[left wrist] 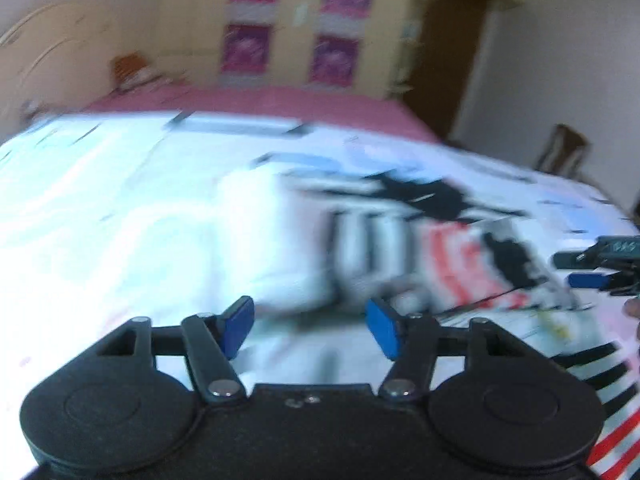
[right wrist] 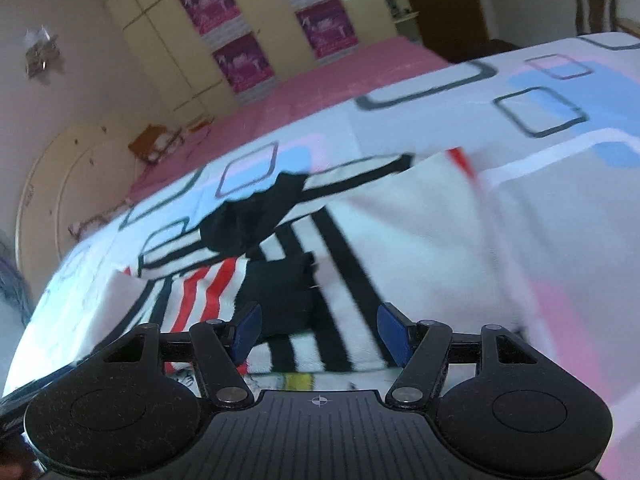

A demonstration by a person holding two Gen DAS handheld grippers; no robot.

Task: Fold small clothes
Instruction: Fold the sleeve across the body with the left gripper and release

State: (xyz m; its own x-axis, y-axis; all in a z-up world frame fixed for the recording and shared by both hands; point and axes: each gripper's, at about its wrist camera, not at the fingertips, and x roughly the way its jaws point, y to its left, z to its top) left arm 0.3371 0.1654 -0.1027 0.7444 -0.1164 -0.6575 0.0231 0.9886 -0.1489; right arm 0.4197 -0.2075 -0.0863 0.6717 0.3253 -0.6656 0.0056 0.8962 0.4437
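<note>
One small white garment with black and red stripes (right wrist: 320,264) lies spread on the white bedsheet printed with blue, pink and grey squares (right wrist: 540,92). The left gripper (left wrist: 310,326) and right gripper (right wrist: 318,330) hover above it, jaws apart, empty. Four magenta posters (right wrist: 224,12) hang on the cream wardrobe (right wrist: 160,40); their writing is unreadable.

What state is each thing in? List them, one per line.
left gripper: open, empty, above the bed.
right gripper: open, empty, over the garment.
striped garment: lying on the bed, partly folded over, rumpled.
bedsheet: spread over the bed.
wardrobe: doors shut.
</note>
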